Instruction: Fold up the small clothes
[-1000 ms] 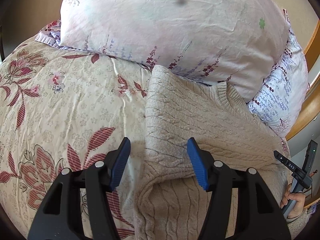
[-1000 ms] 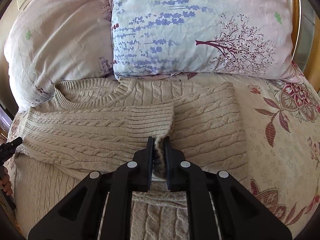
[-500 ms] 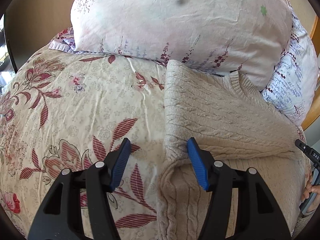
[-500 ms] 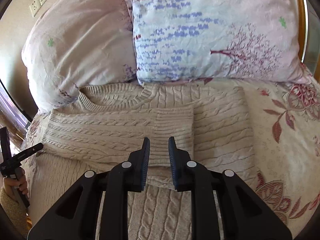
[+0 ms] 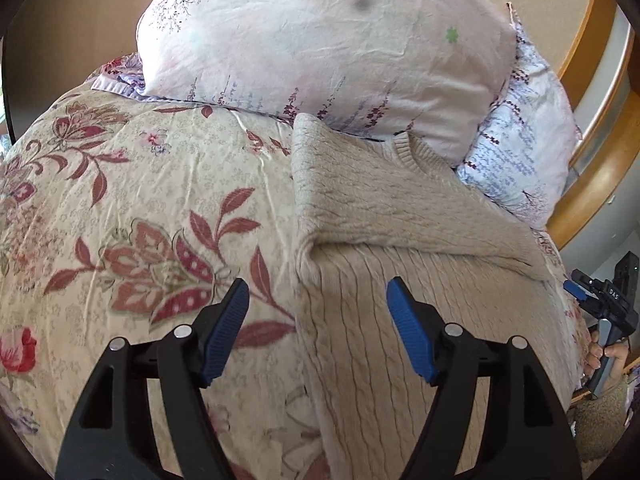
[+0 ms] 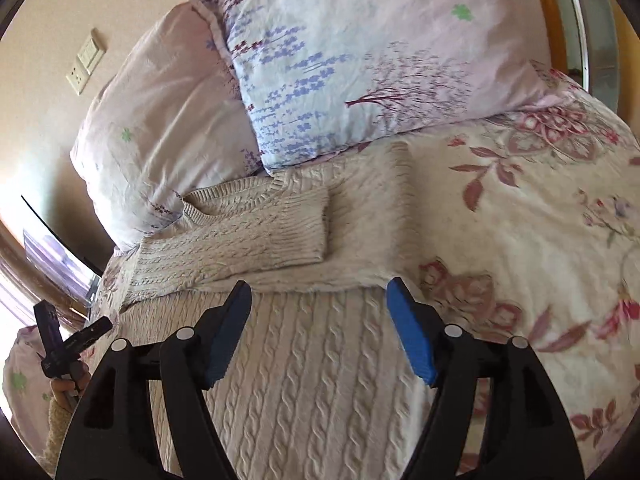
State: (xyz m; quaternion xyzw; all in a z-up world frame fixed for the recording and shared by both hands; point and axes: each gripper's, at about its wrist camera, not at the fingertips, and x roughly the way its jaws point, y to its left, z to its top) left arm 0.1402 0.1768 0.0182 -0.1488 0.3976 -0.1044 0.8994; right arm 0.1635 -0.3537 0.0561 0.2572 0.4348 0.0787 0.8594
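Observation:
A beige cable-knit sweater (image 5: 376, 208) lies flat on the bed, neck toward the pillows. It also shows in the right wrist view (image 6: 304, 364). Both sleeves are folded across its chest; the top sleeve (image 6: 256, 240) ends in a ribbed cuff. My left gripper (image 5: 318, 328) is open and empty, hovering over the sweater's left edge. My right gripper (image 6: 318, 328) is open and empty, hovering above the sweater's body below the folded sleeves. Each gripper appears small at the side of the other's view (image 5: 608, 304) (image 6: 68, 344).
The floral quilt (image 5: 132, 216) covers the bed on both sides of the sweater. A pink pillow (image 5: 328, 44) and a blue-flowered pillow (image 6: 360, 56) lean at the head, touching the sweater's collar. A wooden headboard (image 5: 600, 168) curves behind them.
My right gripper let go of the sleeve cuff, opened wide and pulled back toward the hem. My left gripper drew back and shifted left, staying open.

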